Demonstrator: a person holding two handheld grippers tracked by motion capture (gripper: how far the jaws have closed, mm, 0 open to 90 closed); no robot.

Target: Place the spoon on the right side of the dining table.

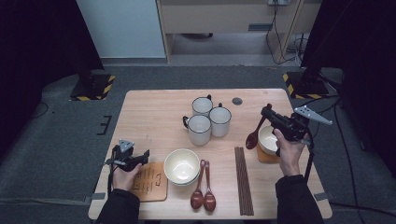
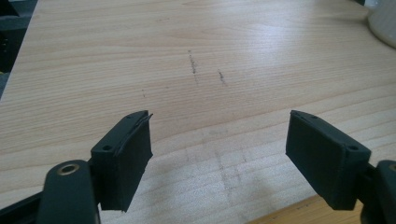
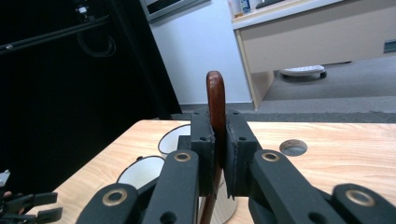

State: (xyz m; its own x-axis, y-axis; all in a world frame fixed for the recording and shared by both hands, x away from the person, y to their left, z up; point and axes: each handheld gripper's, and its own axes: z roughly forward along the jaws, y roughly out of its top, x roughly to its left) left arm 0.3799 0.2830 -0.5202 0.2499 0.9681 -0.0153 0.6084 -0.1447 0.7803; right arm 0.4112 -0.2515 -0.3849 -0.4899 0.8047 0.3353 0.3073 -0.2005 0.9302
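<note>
Right gripper clamps handle of wooden spoon, spoon hanging over table just beside small white bowl. Left gripper jaws apart, nothing between them, beside wooden coaster.

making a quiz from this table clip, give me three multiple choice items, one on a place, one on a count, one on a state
1. Where does the small bowl sit?
A. on the right coaster
B. inside a mug
C. on the chopsticks

2. How many white mugs stand on the table?
A. one
B. three
C. five

3. What is the right gripper doing?
A. hanging open over bare wood
B. clamped on a wooden spoon
C. clamped on a mug

Answers: 1 A, the coaster's edge shows under the bowl in the high view. 2 B, three rims cluster mid-table. 3 B, the right gripper view shows the pads pressed on the spoon's handle.
</note>
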